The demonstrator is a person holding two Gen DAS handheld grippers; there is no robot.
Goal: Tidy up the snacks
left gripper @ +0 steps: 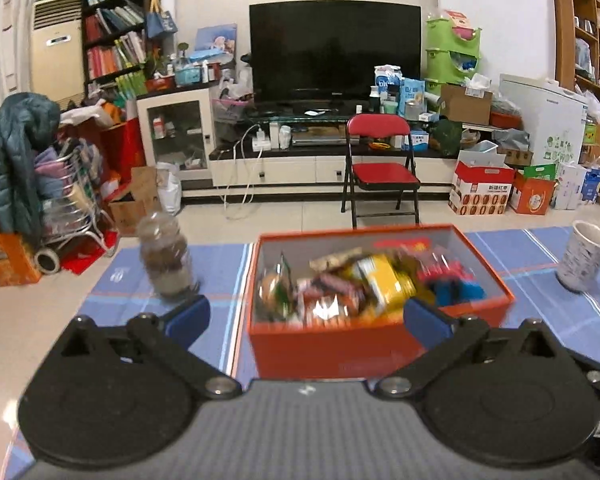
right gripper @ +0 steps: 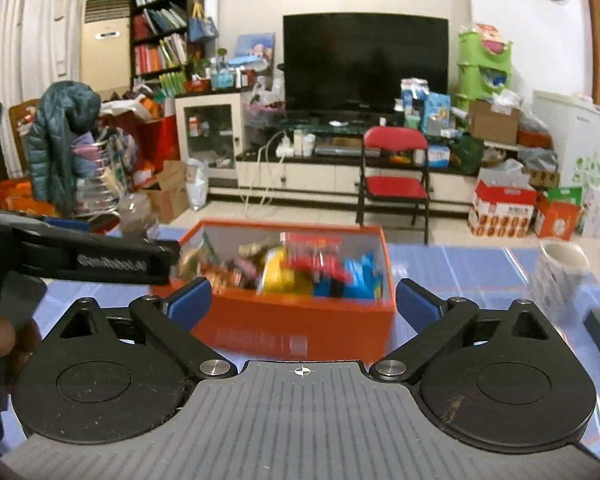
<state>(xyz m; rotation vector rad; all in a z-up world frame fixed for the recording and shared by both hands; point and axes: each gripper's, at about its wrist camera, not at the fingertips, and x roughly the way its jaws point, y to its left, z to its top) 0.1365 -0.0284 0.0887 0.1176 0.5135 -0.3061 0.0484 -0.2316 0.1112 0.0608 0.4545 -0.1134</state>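
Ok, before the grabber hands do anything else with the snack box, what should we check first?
1. Left gripper open, nothing between its fingers: ok.
2. Right gripper open and empty: ok.
3. Orange box upright on the blue cloth, lid off: ok.
4. Snacks all inside the box: ok, though blurred.
5. Jar beside the box, standing clear: ok.
6. Cup upright to the box's right: ok; contents cannot tell.
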